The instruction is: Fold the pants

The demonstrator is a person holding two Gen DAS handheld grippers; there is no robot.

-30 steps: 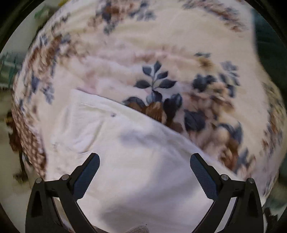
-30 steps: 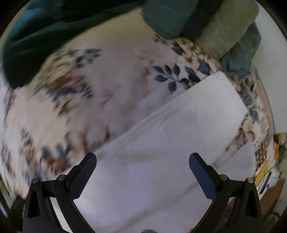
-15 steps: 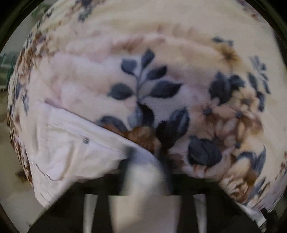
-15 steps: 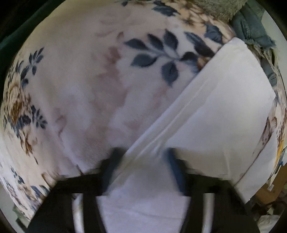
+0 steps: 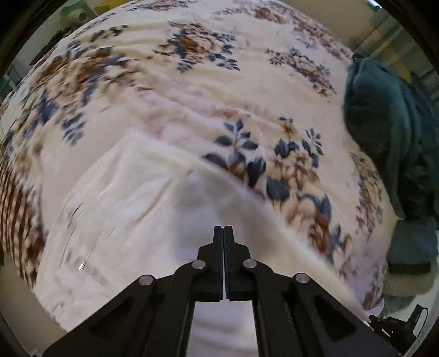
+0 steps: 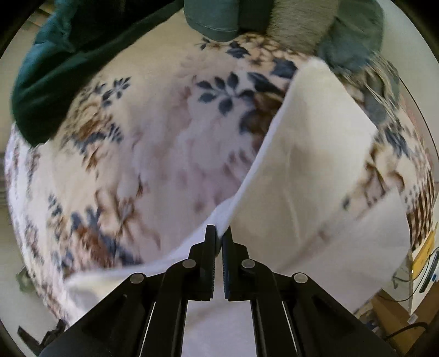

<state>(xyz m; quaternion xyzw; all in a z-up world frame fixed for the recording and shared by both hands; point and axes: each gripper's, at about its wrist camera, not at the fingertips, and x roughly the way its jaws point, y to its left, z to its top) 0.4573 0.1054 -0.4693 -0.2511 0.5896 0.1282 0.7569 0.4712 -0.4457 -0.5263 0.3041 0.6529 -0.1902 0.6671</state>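
Bed with a floral blanket carries everything; the white pants lie spread on it, near side, running left to right across both wrist views. A heap of dark green clothes sits at the far right edge of the blanket in the left view, and more folded clothes lie at the far end in the right view, apart from the pants. Left hand-held gripper: jaws have just been closing and now stand together, tips over the far edge of the pants; white cloth shows in the slit lower down between the pads, so I judge it pinched on the pants. Right hand-held gripper: jaws have just been closing, now narrow, clamped on the far edge of the pants, which rises off the blanket as a raised fold. Step in hand, as I judge it: lift the far edge and carry it over toward the near edge. To do it well, raise both grips evenly so the edge stays taut and straight between them, bring it across without dragging the lower layer, and line it up with the near edge before letting go. Risk: thin cloth slipping out on the left. No containers in view.
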